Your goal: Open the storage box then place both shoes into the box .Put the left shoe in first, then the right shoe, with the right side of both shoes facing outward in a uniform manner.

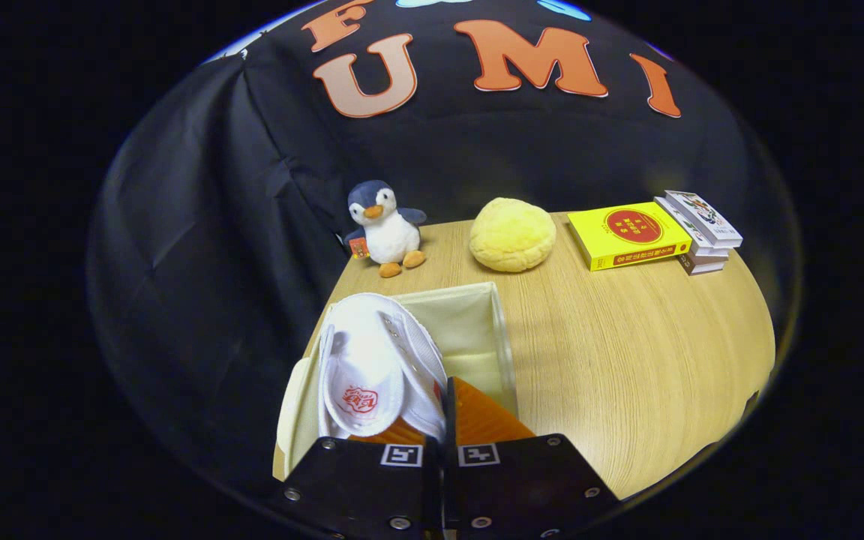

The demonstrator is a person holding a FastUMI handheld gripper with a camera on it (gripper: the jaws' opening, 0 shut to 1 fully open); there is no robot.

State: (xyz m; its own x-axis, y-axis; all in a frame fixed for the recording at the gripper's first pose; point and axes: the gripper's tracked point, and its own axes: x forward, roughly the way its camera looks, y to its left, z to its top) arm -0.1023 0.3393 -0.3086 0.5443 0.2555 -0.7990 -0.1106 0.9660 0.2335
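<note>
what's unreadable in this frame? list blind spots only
- Tongs, gripper view: fingers close together at the white shoe's edge; the actual contact is hidden by the gripper body, so the grip is unclear.
- Storage box: the shoe covers its floor and near left side; a second shoe inside cannot be confirmed.
- Which shoe this is, left or right: not decidable from this angle.
- Small books behind the yellow book: too small to count reliably.
</note>
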